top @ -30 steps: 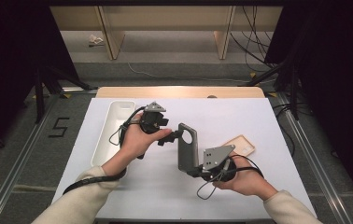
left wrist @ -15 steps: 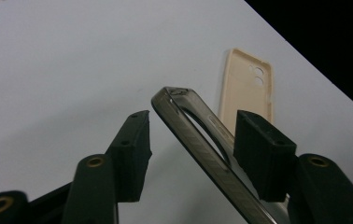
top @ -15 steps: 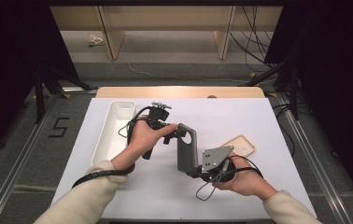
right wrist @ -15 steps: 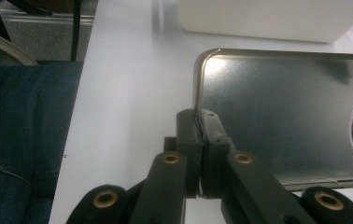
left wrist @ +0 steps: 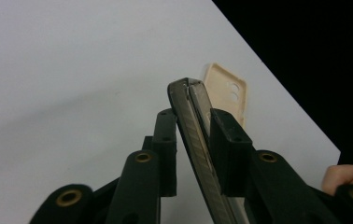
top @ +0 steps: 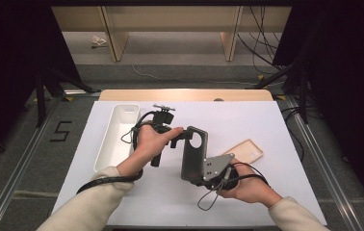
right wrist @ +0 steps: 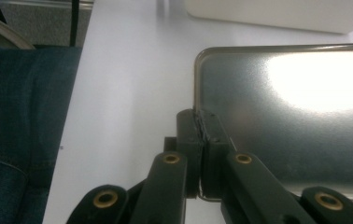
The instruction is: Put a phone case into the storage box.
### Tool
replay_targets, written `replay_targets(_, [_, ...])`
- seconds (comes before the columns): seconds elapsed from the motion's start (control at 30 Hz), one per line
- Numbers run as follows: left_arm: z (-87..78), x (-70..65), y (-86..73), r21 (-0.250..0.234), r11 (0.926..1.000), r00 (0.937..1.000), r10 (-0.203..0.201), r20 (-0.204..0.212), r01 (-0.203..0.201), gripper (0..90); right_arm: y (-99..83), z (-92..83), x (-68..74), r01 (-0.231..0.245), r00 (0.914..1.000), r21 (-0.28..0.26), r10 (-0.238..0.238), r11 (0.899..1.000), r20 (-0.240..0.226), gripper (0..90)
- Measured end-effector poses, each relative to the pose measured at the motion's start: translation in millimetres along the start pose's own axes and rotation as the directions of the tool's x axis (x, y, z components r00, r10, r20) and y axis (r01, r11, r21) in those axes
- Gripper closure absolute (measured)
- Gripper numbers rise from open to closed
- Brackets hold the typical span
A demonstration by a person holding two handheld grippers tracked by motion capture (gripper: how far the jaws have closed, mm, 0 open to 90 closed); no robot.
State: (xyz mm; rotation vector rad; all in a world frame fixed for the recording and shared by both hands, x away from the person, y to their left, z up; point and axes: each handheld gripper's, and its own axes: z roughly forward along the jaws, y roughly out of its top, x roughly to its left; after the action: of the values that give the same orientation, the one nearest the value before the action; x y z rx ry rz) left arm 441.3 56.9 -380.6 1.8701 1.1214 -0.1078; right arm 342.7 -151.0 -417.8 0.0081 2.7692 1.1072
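The fingers (left wrist: 230,140) of the left gripper (top: 182,139) had just been closing and stood narrow, with the upper edge of the dark phone case (left wrist: 188,112) between them. One finger lay flat against the case. The other met it only near its tip, with a sliver of white surface showing lower down, so the grip looked barely made. A second earlier those fingers had stood wider beside the same edge, and the hand itself had hardly shifted. The right gripper (right wrist: 202,121) had its fingers clamped tight on a lower corner of the case (right wrist: 296,116), as it had throughout, holding it upright above the surface (top: 247,120). With both pairs of fingers on opposite ends of the case (top: 194,154), the person probably had it braced to flex, turn or hand over, and the next move would depend on the left grip seating fully. Beyond the left gripper's fingers, past the held edge, a beige phone case (left wrist: 226,88) lay flat on the surface, open side up with nothing in it, apart from both grippers. On the far side of the left hand from the case, a long white tray (top: 117,139) sat on the surface, and it held nothing
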Motion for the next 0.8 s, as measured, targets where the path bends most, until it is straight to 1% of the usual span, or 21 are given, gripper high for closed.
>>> replay_targets(0.1, [-1.1,-4.8,0.2,-0.010,0.9999,0.9999,-0.002,0.014,0.003,77.3,-0.7,3.1,-0.4,0.002,1.0000,0.007,-0.002,1.000,0.003,89.1])
replay_targets(0.13, [-1.5,-6.0,0.4,-0.011,0.9999,0.9999,-0.003,0.016,0.003,78.7,-1.0,3.7,-0.8,0.003,1.0000,0.018,-0.004,1.000,0.003,88.9])
replay_targets(0.17, [-1.8,-7.2,0.5,-0.014,0.9999,0.9998,0.006,0.017,-0.005,81.0,-1.6,4.9,-0.8,0.000,1.0000,0.019,0.000,1.000,0.009,88.8])
replay_targets(0.23, [-3.3,-9.6,0.6,-0.026,0.9996,0.9997,0.012,0.022,-0.012,81.6,-3.5,5.5,-2.1,-0.010,0.9999,0.022,0.010,1.000,0.014,88.9])
replay_targets(0.33, [-5.9,-14.2,1.6,-0.045,0.9980,0.9988,0.046,0.015,-0.045,81.8,-4.7,4.8,-3.4,-0.020,0.9995,0.023,0.019,1.000,0.027,88.8])
replay_targets(0.37, [-6.6,-15.4,2.0,-0.049,0.9966,0.9978,0.066,0.001,-0.066,81.8,-4.8,4.6,-4.4,-0.014,0.9993,0.016,0.013,1.000,0.036,88.6])
replay_targets(0.4, [-7.2,-16.0,2.4,-0.054,0.9946,0.9959,0.089,-0.016,-0.089,81.8,-4.6,3.8,-4.8,-0.021,0.9990,0.007,0.021,1.000,0.041,87.2])
replay_targets(0.43, [-7.6,-15.7,2.8,-0.057,0.9932,0.9946,0.100,-0.024,-0.102,81.8,-4.5,2.6,-5.5,-0.030,0.9985,-0.004,0.030,1.000,0.047,84.2])
replay_targets(0.5, [-8.6,-13.8,3.1,-0.075,0.9912,0.9939,0.108,-0.024,-0.109,81.8,-4.4,0.7,-6.5,-0.042,0.9976,-0.026,0.044,0.999,0.054,79.4])
replay_targets(0.53, [-9.3,-13.3,3.2,-0.086,0.9890,0.9926,0.118,-0.030,-0.120,81.8,-4.6,-0.2,-7.3,-0.043,0.9965,-0.039,0.045,0.998,0.071,75.2])
replay_targets(0.57, [-10.1,-12.7,3.3,-0.092,0.9870,0.9911,0.129,-0.034,-0.131,81.8,-4.9,-1.0,-7.4,-0.064,0.9948,-0.048,0.068,0.997,0.076,70.5])
replay_targets(0.6, [-10.8,-11.9,3.2,-0.102,0.9861,0.9912,0.128,-0.033,-0.131,81.8,-5.4,-1.3,-8.4,-0.075,0.9932,-0.058,0.079,0.996,0.086,66.6])
replay_targets(0.67, [-11.9,-10.9,2.7,-0.119,0.9824,0.9895,0.141,-0.030,-0.144,81.8,-6.5,-2.5,-10.0,-0.096,0.9880,-0.067,0.103,0.993,0.115,57.3])
replay_targets(0.7, [-12.7,-10.4,2.3,-0.122,0.9800,0.9875,0.153,-0.036,-0.157,81.7,-7.1,-3.3,-10.9,-0.120,0.9841,-0.077,0.128,0.990,0.123,54.6])
replay_targets(0.8, [-14.7,-9.2,1.1,-0.132,0.9756,0.9844,0.171,-0.039,-0.175,81.7,-8.5,-6.2,-12.9,-0.145,0.9766,-0.093,0.158,0.985,0.147,48.3])
